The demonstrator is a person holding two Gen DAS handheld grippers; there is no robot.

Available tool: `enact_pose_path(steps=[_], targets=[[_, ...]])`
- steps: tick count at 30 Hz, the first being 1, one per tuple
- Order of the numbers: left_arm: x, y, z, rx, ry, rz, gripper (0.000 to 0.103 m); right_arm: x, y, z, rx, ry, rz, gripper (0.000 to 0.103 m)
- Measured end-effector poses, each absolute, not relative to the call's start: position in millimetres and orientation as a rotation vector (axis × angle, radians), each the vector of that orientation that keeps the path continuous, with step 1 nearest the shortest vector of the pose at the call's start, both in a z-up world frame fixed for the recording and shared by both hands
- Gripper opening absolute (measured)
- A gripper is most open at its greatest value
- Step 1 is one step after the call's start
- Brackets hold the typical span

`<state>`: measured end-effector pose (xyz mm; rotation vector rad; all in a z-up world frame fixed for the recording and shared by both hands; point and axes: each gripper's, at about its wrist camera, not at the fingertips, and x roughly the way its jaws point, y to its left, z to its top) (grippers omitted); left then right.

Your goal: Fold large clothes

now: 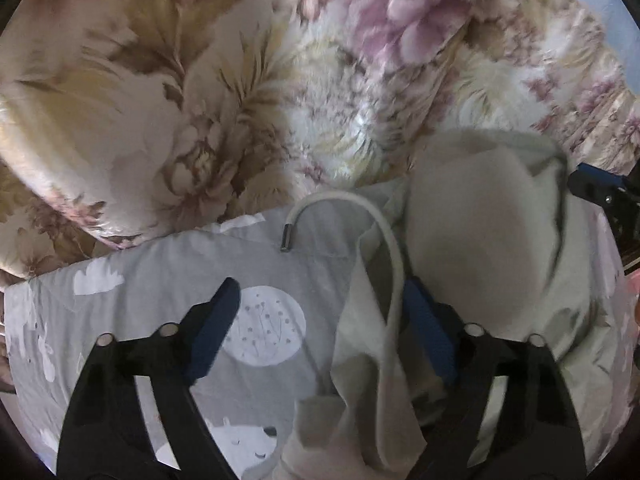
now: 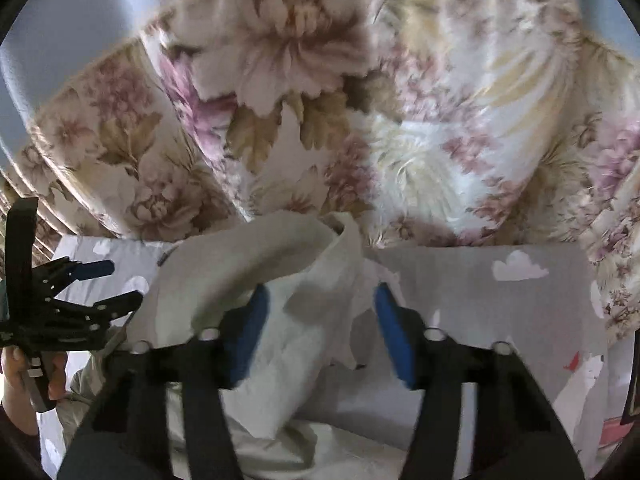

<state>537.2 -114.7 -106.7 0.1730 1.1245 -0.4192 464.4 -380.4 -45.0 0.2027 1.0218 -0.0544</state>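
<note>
Floral blanket [image 1: 208, 92] in cream, tan and mauve across the far half of both views, a pale blue wall [image 2: 72, 28] behind it; nearer, a grey bed sheet [image 1: 168, 280] printed with white clouds, a pale moon disc and a sleeping bear; on that sheet, between the two tools, a crumpled off-white hooded garment [image 1: 480, 232], its hood bulging toward the floral cloth, its white drawstring [image 1: 384, 248] arching out over the grey sheet and ending in a dark metal tip; left claw [image 1: 320, 320] pointing steeply down with blue pads spread apart, the left pad over bare sheet beside the moon disc, the right pad against the garment's folded edge and the cord, fabric lying in the gap but not pinched from both sides; right claw [image 2: 318, 320] also apart, a ridge of the off-white cloth rising between its blue pads without either pad visibly pressing it; from the right wrist view, the left tool at the left edge, gripped by a hand [image 2: 24, 376] with a dark sleeve below; edges of cloth blurred in both views.
</note>
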Motion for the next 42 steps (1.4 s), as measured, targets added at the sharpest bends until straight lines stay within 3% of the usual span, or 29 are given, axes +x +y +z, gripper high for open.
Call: enact_pose_path(steps=[2,4,5,6,7,11,16,23,26,28,29,30,31,34,35,36,37,38,42], targets=[[548.8,-119.9,-116.9,0.149,1.174,-0.444,0.068,472.0,-382.5,-55.7,0.211,1.048,-0.069,0.051],[557.1,-124.7,-125.9,0.127,1.217,-0.468,0.041,476.1,-383.6,-66.0,0.238,1.078,-0.031,0.027],[560.1,-129.8,-130.7,0.115,1.244,-0.503,0.034,476.3,-383.4,-69.9,0.242,1.088,-0.019,0.019],[561.8,-134.0,-132.9,0.115,1.255,-0.52,0.02,475.5,-383.0,-71.4,0.235,1.085,-0.018,0.017],[562.1,-138.1,-134.0,0.125,1.254,-0.525,0.014,473.1,-382.2,-70.7,0.216,1.069,-0.015,0.014],[556.3,-140.5,-123.3,0.113,1.201,-0.523,0.009,463.9,-381.5,-62.3,0.197,1.021,0.022,0.009],[531.9,-102.9,-68.8,-0.006,1.074,-0.543,0.008,444.3,-374.7,-27.5,0.19,0.901,0.095,0.007],[410.4,-19.7,17.7,-0.102,0.826,-0.611,0.007,336.6,-365.1,45.5,0.164,0.542,0.307,0.007],[347.4,-1.7,5.7,-0.074,0.794,-0.636,0.008,283.4,-370.4,30.8,0.181,0.535,0.37,0.007],[321.9,0.7,-23.0,-0.016,0.839,-0.625,0.016,267.2,-367.8,-4.0,0.115,0.65,0.347,0.011],[313.1,0.7,-45.2,0.025,0.885,-0.594,0.021,266.1,-369.5,-23.4,0.086,0.728,0.306,0.023],[308.6,2.9,-65.2,0.058,0.932,-0.557,0.033,264.0,-375.8,-50.8,0.065,0.827,0.239,0.036],[305.6,7.6,-88.7,0.076,0.986,-0.522,0.041,261.8,-381.7,-64.9,0.075,0.872,0.22,0.039],[297.3,27.4,-114.0,0.025,1.047,-0.512,0.042,239.6,-404.7,-85.0,0.171,0.923,0.201,0.049],[294.1,31.2,-113.1,0.014,1.039,-0.51,0.045,230.3,-410.0,-83.3,0.193,0.916,0.196,0.056],[290.0,35.8,-109.0,0.014,1.025,-0.498,0.062,221.3,-414.4,-80.6,0.211,0.914,0.196,0.068],[284.9,39.4,-101.3,0.029,1.003,-0.466,0.08,211.2,-418.0,-76.8,0.231,0.924,0.209,0.072],[280.3,42.8,-95.3,0.035,0.983,-0.447,0.086,203.8,-419.0,-74.2,0.236,0.926,0.229,0.072],[269.9,43.5,-64.7,0.023,0.934,-0.449,0.089,182.5,-421.8,-56.1,0.174,0.873,0.184,0.072]])
